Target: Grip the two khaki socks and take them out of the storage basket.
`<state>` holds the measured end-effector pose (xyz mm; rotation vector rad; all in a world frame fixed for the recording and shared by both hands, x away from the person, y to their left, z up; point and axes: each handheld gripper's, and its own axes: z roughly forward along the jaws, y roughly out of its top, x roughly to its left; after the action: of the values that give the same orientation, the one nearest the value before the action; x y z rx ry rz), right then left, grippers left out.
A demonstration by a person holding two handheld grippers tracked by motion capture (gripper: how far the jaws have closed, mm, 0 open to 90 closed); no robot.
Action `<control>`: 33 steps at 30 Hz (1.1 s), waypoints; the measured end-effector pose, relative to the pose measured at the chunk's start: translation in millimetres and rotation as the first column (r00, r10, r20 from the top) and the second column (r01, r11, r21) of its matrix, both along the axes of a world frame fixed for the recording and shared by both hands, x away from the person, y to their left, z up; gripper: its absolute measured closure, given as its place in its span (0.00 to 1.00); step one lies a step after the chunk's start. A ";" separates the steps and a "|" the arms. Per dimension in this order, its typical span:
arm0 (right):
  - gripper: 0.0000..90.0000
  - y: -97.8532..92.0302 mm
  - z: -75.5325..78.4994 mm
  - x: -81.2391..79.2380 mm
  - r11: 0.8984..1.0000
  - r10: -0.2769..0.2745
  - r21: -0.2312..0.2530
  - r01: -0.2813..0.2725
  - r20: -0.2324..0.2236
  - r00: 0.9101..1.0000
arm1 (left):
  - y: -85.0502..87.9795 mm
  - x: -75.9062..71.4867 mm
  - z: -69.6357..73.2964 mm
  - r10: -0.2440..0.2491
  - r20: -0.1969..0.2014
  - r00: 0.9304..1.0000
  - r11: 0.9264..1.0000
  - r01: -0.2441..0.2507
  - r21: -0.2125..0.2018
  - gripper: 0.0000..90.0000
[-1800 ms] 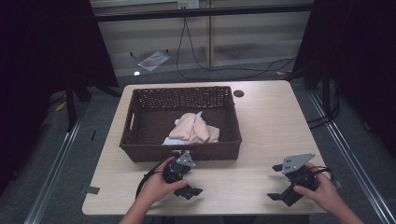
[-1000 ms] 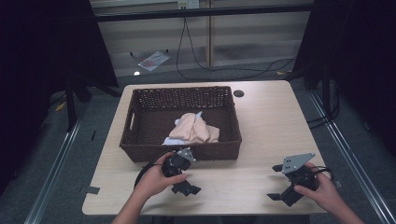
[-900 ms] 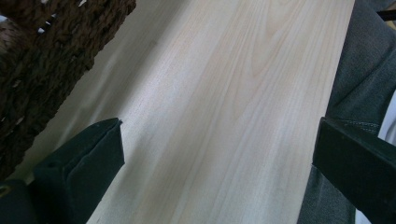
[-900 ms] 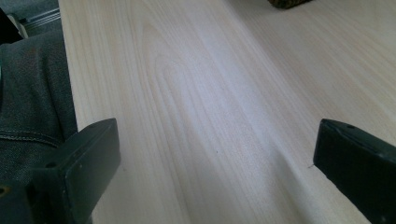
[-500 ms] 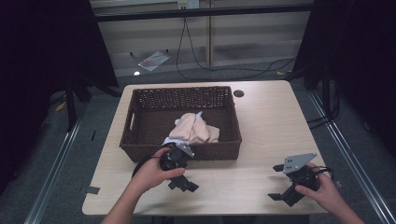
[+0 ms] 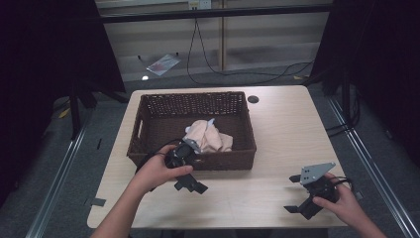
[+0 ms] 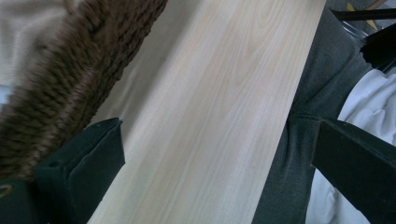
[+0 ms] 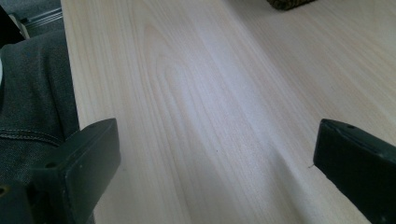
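One heap of pale cloth [image 6: 208, 138] lies inside the brown wicker basket [image 6: 148, 119], bunched toward its near wall, and we count one basket and two tools on the tabletop [image 6: 287, 129]. Our left tool [image 6: 187, 171] sits just in front of that near wall, close to the cloth; in the left gripper view its black jaws stand wide apart with nothing between them, the woven wall [image 7: 70, 79] blurred at one side. Our right tool [image 6: 309, 196] rests near the front right corner, well apart from the basket, jaws likewise spread and empty over bare wood [image 8: 210, 116]. We judge the cloth to be light, soft and limp: it will sag and trail when lifted, not slip or break. A raised fold on top of the heap looks like the best place to pinch, since a grip on a flat layer might gather several folds or snag the weave beneath. We cannot tell whether the heap is one piece or several; a small bluish-white patch [image 6: 190, 144] shows at its near edge.
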<state>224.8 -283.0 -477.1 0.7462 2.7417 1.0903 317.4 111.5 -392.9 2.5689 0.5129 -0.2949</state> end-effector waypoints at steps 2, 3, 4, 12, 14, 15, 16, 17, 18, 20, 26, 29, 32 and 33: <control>0.00 -0.1 0.2 0.0 1.000 -0.001 0.001 0.001 0.000 1.000 | -0.4 4.0 7.5 -0.004 0.001 1.000 1.000 0.004 0.012 0.02; 0.00 -0.1 0.2 0.0 1.000 -0.001 0.001 0.001 0.000 1.000 | -0.4 4.0 7.5 -0.004 0.001 1.000 1.000 0.004 0.012 0.02; 0.00 -0.1 0.1 0.0 1.000 -0.001 0.002 0.001 0.000 1.000 | -0.8 4.7 9.5 0.004 -0.002 1.000 1.000 -0.004 0.004 0.02; 0.00 -0.1 0.0 -0.3 1.000 0.003 -0.003 -0.003 -0.001 1.000 | -2.9 16.3 29.3 0.019 0.008 1.000 1.000 -0.019 0.015 0.02; 0.01 0.3 -0.2 -0.3 1.000 0.005 -0.003 -0.005 -0.005 1.000 | -3.9 19.3 32.0 0.016 0.024 1.000 1.000 -0.016 0.021 0.02; 0.01 0.3 -0.2 -0.3 1.000 0.005 -0.003 -0.005 -0.005 1.000 | -3.9 19.3 32.0 0.016 0.024 1.000 1.000 -0.016 0.021 0.02; 0.00 0.3 -0.1 -0.3 1.000 0.006 -0.003 -0.006 -0.006 1.000 | -4.5 20.8 34.0 0.019 0.026 0.999 0.999 -0.020 0.026 0.02; 0.01 0.2 0.1 -0.3 1.000 0.005 -0.001 -0.005 -0.006 1.000 | -4.9 22.3 36.0 0.021 0.027 0.999 0.999 -0.022 0.030 0.02; 0.01 0.1 0.2 -0.3 1.000 0.006 -0.001 -0.006 -0.006 1.000 | -5.2 25.6 39.9 0.033 0.036 0.999 0.999 -0.034 0.032 0.02; 0.01 0.0 0.2 -0.2 1.000 0.006 -0.001 -0.006 -0.004 1.000 | -5.7 27.3 42.2 0.046 0.040 0.998 0.998 -0.047 0.029 0.02; 0.01 0.4 -0.1 -0.1 1.000 0.009 -0.003 -0.009 -0.009 1.000 | -7.8 35.9 55.4 0.046 0.074 0.996 0.998 -0.049 0.032 0.02; 0.01 0.4 0.0 -0.1 1.000 0.009 -0.002 -0.009 -0.010 1.000 | -8.6 39.3 58.4 0.066 0.072 0.995 0.997 -0.068 0.023 0.02; 0.01 0.6 0.0 -0.2 1.000 0.008 -0.001 -0.008 -0.012 1.000 | -10.6 45.6 60.7 0.082 0.092 0.992 0.996 -0.084 0.023 0.02; 0.01 0.6 0.0 -0.2 1.000 0.008 -0.001 -0.008 -0.012 1.000 | -11.6 47.0 60.9 0.098 0.091 0.991 0.995 -0.099 0.016 0.02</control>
<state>224.7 -282.5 -477.1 0.7447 2.7570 1.0899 364.4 99.9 -332.0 2.5534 0.6097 -0.1393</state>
